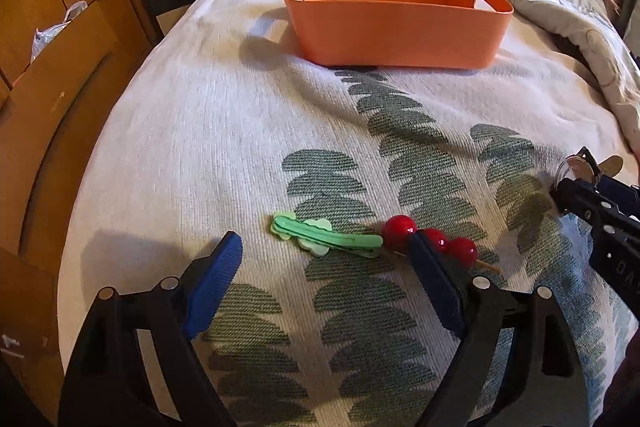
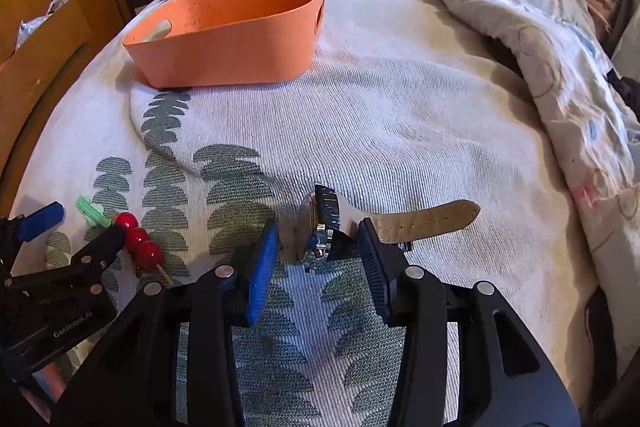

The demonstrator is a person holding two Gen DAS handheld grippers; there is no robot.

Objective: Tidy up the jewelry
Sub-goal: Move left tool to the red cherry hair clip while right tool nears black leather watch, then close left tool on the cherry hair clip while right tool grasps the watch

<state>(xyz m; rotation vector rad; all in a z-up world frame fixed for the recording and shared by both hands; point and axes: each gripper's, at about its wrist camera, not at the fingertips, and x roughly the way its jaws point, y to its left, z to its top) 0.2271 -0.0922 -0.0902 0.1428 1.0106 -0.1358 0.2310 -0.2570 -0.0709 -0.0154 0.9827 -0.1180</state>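
A green hair clip (image 1: 328, 239) lies on the leaf-patterned bedspread, end to end with a stick of red beads (image 1: 400, 227). My left gripper (image 1: 324, 243) hangs open and wide just above them, its fingers straddling the clip and the first bead. A silver watch (image 2: 316, 227) with a tan strap (image 2: 432, 219) rests on its edge further right. My right gripper (image 2: 320, 227) is open around the watch case, and I see no pad pressing on it. An orange basket (image 1: 400, 27) stands behind, apart from both grippers. The left gripper (image 2: 90, 217) also shows at the left of the right wrist view.
A crumpled duvet (image 2: 540, 47) is piled along the right and back of the bed. Wooden cupboards (image 1: 60, 67) stand close along the bed's left edge. Flat bedspread (image 2: 400, 107) stretches between the grippers and the basket.
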